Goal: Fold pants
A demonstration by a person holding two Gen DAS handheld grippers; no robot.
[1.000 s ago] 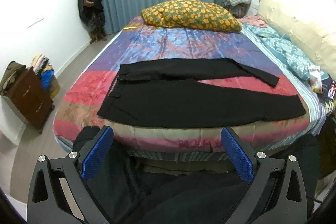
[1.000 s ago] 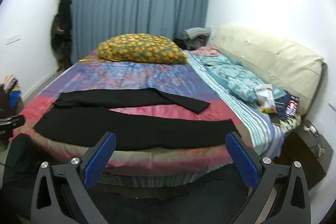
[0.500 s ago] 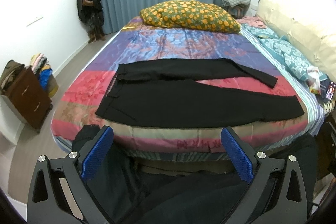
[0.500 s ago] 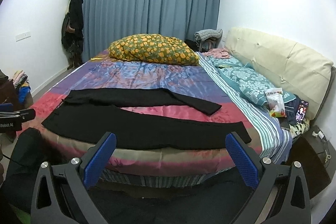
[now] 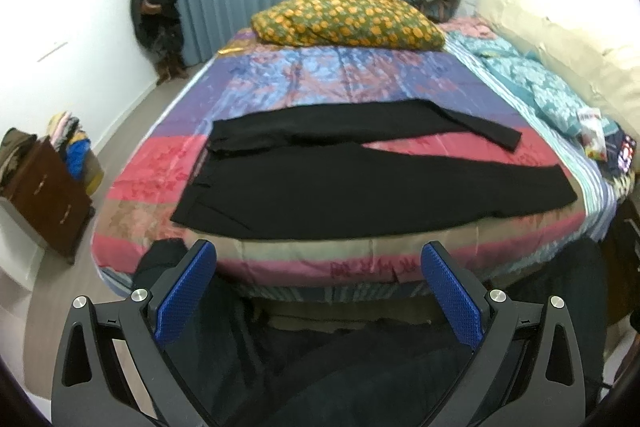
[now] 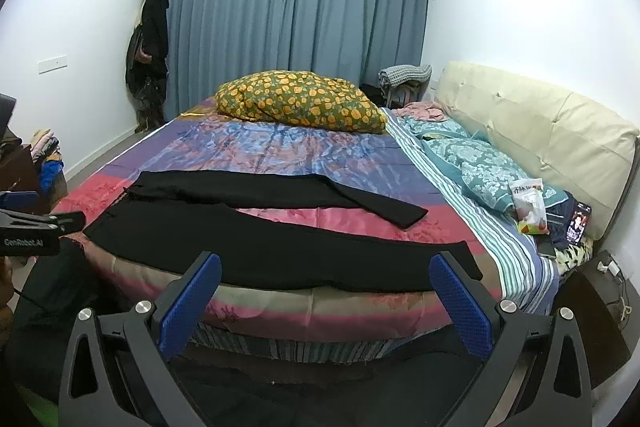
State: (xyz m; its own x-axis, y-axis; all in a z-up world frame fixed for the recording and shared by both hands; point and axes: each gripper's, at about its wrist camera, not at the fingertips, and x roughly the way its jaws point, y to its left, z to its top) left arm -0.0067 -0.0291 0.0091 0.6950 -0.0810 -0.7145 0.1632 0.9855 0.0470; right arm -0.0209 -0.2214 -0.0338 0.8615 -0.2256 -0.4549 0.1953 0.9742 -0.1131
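From my left claw (image 5: 319, 259) I look over the foot edge of the bed (image 5: 360, 259), and its two blue pads (image 5: 185, 291) stand wide apart with nothing between them. The right claw (image 6: 325, 271) is spread just as wide and holds nothing either. Both hang short of the mattress, touching no cloth. The black pants (image 5: 320, 183) lie flat across the near part of the bed on the pink and purple bedspread (image 5: 340, 75), waist toward the left side and legs running to the right. The two legs split apart in a narrow V: the nearer leg (image 6: 320, 251) runs along the bed's front edge, and the farther leg (image 6: 280, 191) angles away, its cuff ending on a pink stripe of the bedspread. In the right view I see the left claw's body at the left border (image 6: 36, 227), near the waist end. A yellow-flowered pillow (image 6: 296, 103) sits at the far side of the bed in front of the blue curtains (image 6: 296, 15). A cream headboard (image 6: 540, 131) runs along the right, with teal bedding (image 6: 472, 155) and a snack bag (image 6: 530, 199) beside it. A brown cabinet (image 5: 44, 195) stands on the floor to the left.
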